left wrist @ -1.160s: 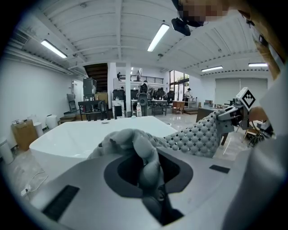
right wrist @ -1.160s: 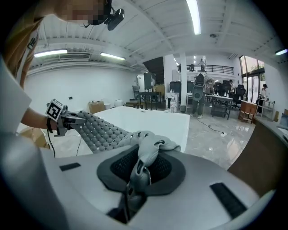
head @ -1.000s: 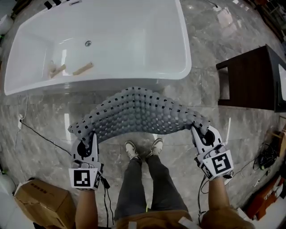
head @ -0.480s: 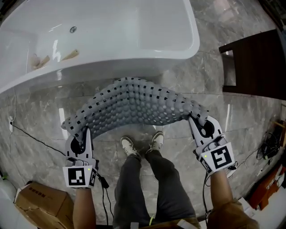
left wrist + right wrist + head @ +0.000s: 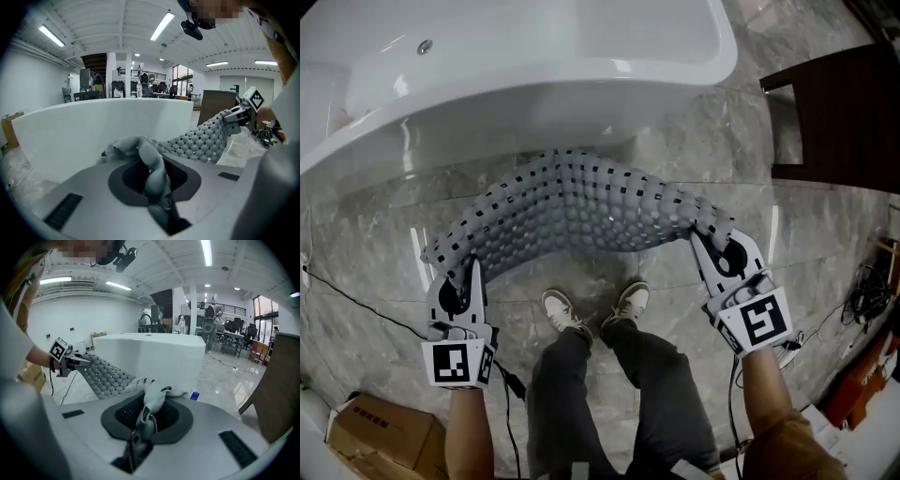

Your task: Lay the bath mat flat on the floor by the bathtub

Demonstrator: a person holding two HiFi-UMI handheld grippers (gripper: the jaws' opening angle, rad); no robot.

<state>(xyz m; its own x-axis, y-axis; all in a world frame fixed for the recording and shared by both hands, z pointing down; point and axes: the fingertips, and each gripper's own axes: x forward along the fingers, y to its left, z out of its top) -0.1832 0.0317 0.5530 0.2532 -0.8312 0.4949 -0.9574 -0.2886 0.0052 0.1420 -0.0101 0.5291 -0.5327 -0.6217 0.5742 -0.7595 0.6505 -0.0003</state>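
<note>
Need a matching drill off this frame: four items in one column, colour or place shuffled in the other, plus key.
Things:
1. bath mat
2. bathtub
3. cardboard box
4. dark cabinet

Descriptions:
A. brown, lower left corner of the head view
B. white, along the top of the head view
C. at the right edge of the head view
D. grey, one end gripped by the left tongs, the other by the right tongs

Pairs: 1-D, 2-B, 3-A, 4-C

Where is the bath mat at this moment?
Head view, centre: the bath mat is held between the left gripper and right gripper, just in front of the bathtub.
</note>
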